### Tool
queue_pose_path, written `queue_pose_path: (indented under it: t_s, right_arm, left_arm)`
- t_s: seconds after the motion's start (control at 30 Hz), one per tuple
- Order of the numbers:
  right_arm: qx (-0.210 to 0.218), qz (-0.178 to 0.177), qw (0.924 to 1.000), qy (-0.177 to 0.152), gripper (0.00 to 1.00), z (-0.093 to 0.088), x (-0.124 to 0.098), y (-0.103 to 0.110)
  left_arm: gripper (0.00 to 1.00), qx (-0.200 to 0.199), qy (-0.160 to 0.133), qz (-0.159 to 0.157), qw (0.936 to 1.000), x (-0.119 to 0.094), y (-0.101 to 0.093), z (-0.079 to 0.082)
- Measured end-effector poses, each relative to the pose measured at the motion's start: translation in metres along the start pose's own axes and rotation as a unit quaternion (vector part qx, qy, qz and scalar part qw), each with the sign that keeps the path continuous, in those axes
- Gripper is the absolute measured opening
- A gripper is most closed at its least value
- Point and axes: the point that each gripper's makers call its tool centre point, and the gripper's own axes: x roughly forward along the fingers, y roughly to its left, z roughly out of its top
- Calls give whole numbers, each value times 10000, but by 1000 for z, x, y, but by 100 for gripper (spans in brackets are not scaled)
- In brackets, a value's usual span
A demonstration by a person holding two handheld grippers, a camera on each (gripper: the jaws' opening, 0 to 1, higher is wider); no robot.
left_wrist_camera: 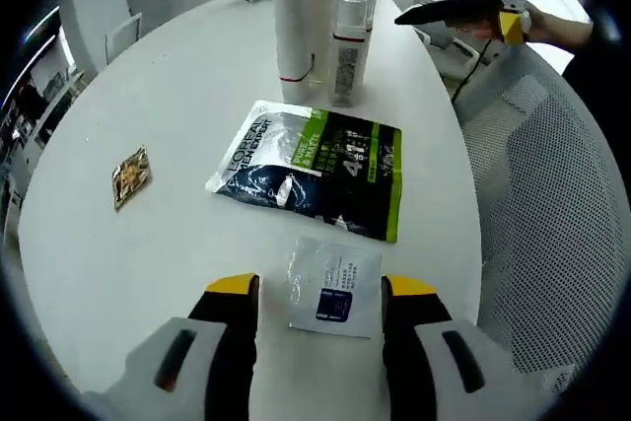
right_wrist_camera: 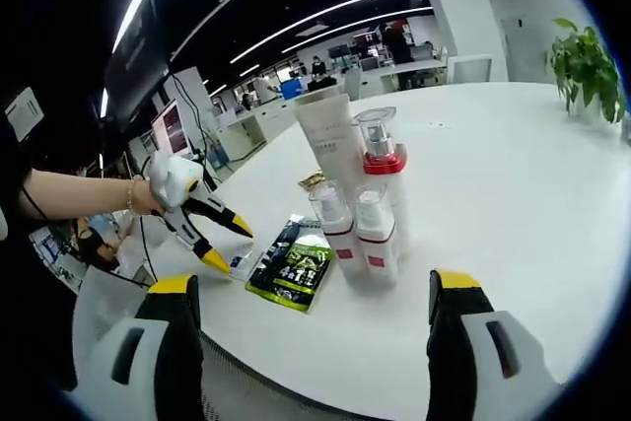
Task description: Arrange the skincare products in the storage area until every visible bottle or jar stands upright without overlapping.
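Currently both claws are held released, nothing gripped: left gripper (left_wrist_camera: 320, 288) over small white sachet (left_wrist_camera: 335, 288), right gripper (right_wrist_camera: 314, 288) near upright bottles (right_wrist_camera: 360, 214) w/ dark-green pouch (right_wrist_camera: 294, 273) flat beside them on white table (right_wrist_camera: 513, 175).

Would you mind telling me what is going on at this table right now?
A person holds a gripper in each hand over a white table. The left gripper, jaws open, hovers by a small white sachet, with a dark green pouch lying flat beyond it. The right gripper, also open and empty, faces a cluster of upright bottles with a tall white tube behind. A small gold packet lies apart. Nothing is gripped.
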Motion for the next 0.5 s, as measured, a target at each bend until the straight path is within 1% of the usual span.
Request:
queue_pose_path:
  t_s: [0.07,0.17,0.23,0.3,0.33,0.4,0.47,0.5]
  right_arm:
    - [-6,10,10000,5,96,0,0,0]
    - [-25,20,10000,22,96,-1,0,1]
    - [-38,24,10000,24,96,-1,1,1]
    - [-46,33,10000,36,96,-1,1,2]
    - [-49,36,10000,35,96,-1,1,2]
    - [-55,45,10000,42,96,-1,1,2]
    - [-66,54,10000,52,96,-2,1,3]
    - [-71,58,9999,56,96,-2,1,4]
  left_arm:
    - [47,-204,-149,40,9997,0,8,-1]
    - [48,-534,-406,142,9976,-5,6,6]
    - [50,-705,-547,191,9958,-8,8,7]
    - [52,-904,-680,252,9933,-11,10,6]
    - [53,-1032,-708,330,9916,-12,12,3]
    - [55,-1159,-725,424,9897,-15,15,-2]
    - [57,-1313,-837,480,9866,-20,5,-5]
    - [59,-1458,-941,520,9835,-21,7,-3]
